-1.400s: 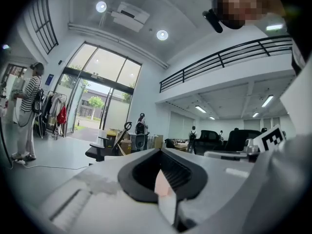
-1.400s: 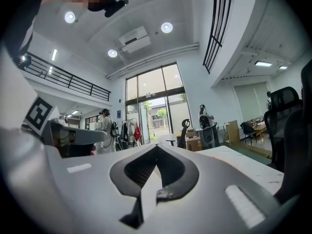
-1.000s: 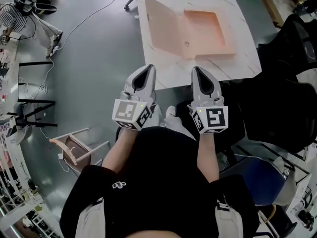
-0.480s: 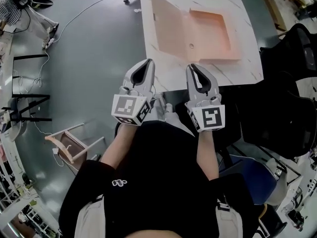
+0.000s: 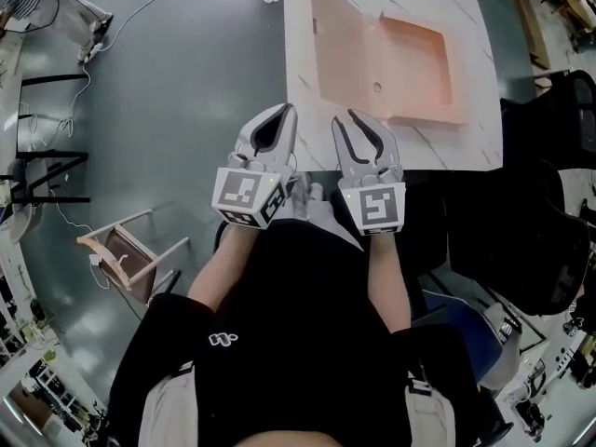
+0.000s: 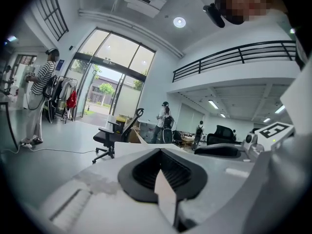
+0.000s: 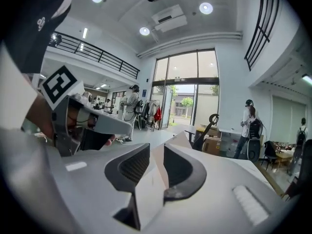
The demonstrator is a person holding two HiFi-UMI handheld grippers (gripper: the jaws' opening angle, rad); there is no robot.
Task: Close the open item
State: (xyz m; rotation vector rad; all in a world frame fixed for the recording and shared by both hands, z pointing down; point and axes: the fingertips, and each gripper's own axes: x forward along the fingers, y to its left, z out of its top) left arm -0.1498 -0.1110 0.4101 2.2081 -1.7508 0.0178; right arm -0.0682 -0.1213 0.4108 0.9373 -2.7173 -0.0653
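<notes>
At twelve o'clock on the white table sits the pink box, its lid open toward nine o'clock, well apart from both grippers. I'm holding the left gripper closed and empty. The right gripper is opening its jaws on nothing, I judge to take the lid's edge.

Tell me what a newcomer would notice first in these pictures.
The peach box lies open on the white table at the top of the head view, with its lid swung out to the view's left. Just short of the table's near edge, the left gripper and right gripper hang side by side. The right's jaws are opening on nothing, and the left's are together.
</notes>
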